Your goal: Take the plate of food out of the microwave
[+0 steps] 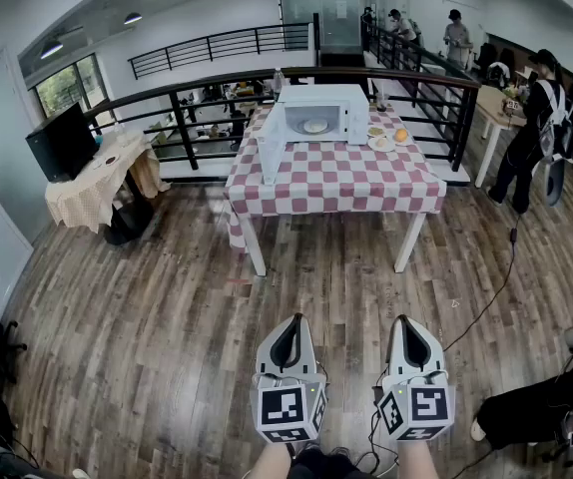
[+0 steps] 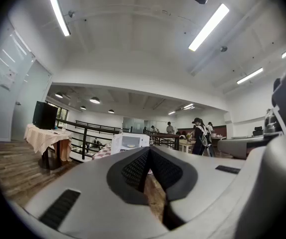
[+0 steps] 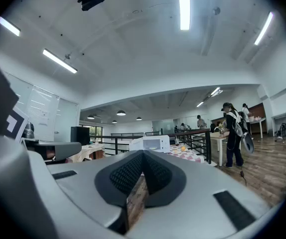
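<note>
Both pressed together: left tool [image 1: 290, 319], right tool [image 1: 407, 320] | open microwave [image 1: 328, 98] holds plate [image 1: 315, 126] | checkered table [image 1: 336, 183] well ahead

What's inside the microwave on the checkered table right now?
The microwave stands with its door swung open. Inside sits one plate holding something pale. What the food is cannot be told from this far, and the cavity's corners are too small to check.

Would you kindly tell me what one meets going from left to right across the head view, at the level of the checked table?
Black monitor → open microwave door → white microwave → plates of food beside it → person in dark clothes.
</note>
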Tool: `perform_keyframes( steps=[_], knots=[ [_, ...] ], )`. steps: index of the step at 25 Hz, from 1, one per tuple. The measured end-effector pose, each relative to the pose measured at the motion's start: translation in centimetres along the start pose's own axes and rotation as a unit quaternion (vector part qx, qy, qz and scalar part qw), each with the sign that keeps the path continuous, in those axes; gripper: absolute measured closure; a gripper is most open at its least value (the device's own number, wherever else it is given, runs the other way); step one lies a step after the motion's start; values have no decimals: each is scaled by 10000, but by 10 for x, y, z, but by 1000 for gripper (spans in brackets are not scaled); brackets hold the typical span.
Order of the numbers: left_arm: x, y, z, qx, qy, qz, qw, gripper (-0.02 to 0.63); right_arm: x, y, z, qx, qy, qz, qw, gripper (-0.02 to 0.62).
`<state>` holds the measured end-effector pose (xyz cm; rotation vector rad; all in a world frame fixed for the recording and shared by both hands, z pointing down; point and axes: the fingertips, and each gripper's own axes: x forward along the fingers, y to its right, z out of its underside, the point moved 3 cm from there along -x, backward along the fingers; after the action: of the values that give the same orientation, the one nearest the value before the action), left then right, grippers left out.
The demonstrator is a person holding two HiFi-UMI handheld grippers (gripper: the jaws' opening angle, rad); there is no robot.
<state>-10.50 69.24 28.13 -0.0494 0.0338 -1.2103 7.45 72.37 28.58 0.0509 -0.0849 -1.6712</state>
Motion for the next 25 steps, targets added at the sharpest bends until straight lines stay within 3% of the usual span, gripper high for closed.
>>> perform_keyframes(
  steps=[15, 25],
  knots=[
    [8, 8, 0, 37, 11, 11, 10000, 598, 2, 17, -4, 89, 70, 3, 9999, 604],
    [-8, 7, 5, 95, 32, -315, 9995, 597, -2, 22, 10, 206, -60, -308, 9993, 604]
  ],
)
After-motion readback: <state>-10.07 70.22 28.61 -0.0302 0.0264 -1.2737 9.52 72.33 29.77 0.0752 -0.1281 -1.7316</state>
